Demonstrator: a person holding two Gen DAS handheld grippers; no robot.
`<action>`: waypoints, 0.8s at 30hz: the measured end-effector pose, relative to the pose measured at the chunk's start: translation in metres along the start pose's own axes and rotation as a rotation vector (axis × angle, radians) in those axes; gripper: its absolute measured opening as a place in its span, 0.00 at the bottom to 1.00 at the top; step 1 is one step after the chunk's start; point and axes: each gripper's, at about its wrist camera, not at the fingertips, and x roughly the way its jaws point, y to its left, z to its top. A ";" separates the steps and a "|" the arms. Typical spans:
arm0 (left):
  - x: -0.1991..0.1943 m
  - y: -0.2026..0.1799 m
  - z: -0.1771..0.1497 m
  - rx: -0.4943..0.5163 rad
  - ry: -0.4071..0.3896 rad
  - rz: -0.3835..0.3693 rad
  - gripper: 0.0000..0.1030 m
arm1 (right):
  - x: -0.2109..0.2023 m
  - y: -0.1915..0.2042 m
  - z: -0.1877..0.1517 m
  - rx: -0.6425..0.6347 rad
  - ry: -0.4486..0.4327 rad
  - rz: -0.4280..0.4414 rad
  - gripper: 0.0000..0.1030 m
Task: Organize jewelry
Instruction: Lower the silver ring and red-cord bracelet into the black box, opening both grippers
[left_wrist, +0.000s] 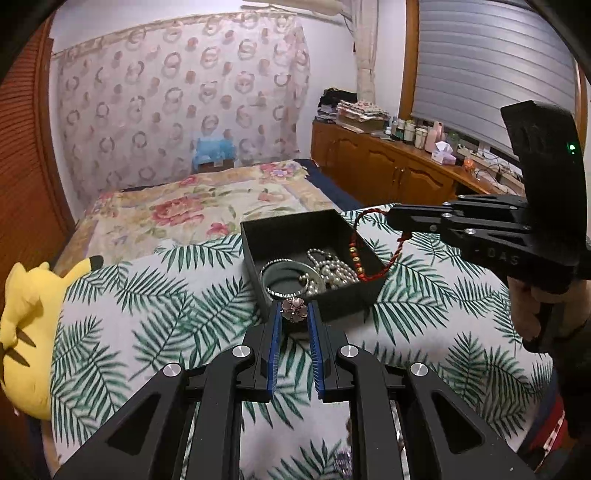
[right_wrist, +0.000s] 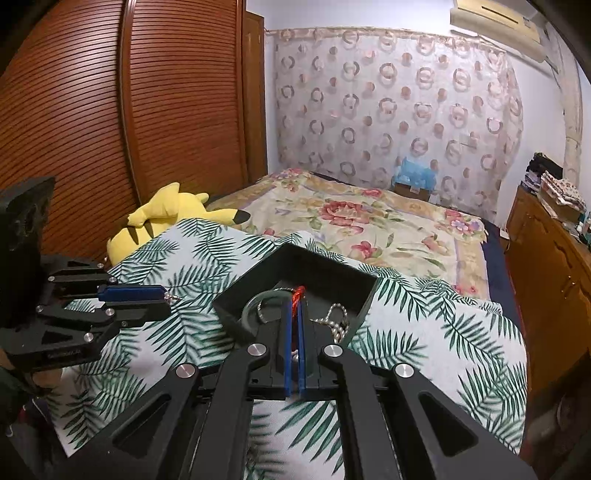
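Left hand-held gripper (left_wrist: 294, 314) pinches a flower brooch (left_wrist: 293, 309) just short of the box (left_wrist: 343, 301), prob. to drop it in w/ the pearls. Right hand-held gripper (right_wrist: 294, 301), pressed together on the red cord bracelet (left_wrist: 373, 254), holds it draped over the box's rim.

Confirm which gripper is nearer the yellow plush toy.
Left. The left gripper, holding a pink flower ring, sits on the yellow plush toy side of the box; the right gripper is beyond the box's far side.
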 end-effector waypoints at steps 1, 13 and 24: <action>0.003 0.001 0.002 0.001 0.003 -0.001 0.13 | 0.005 -0.003 0.001 0.006 0.004 0.004 0.03; 0.045 0.007 0.033 0.019 0.032 0.002 0.13 | 0.059 -0.025 0.006 0.039 0.077 0.065 0.04; 0.079 0.001 0.046 0.043 0.073 -0.013 0.13 | 0.056 -0.035 -0.001 0.048 0.076 0.058 0.13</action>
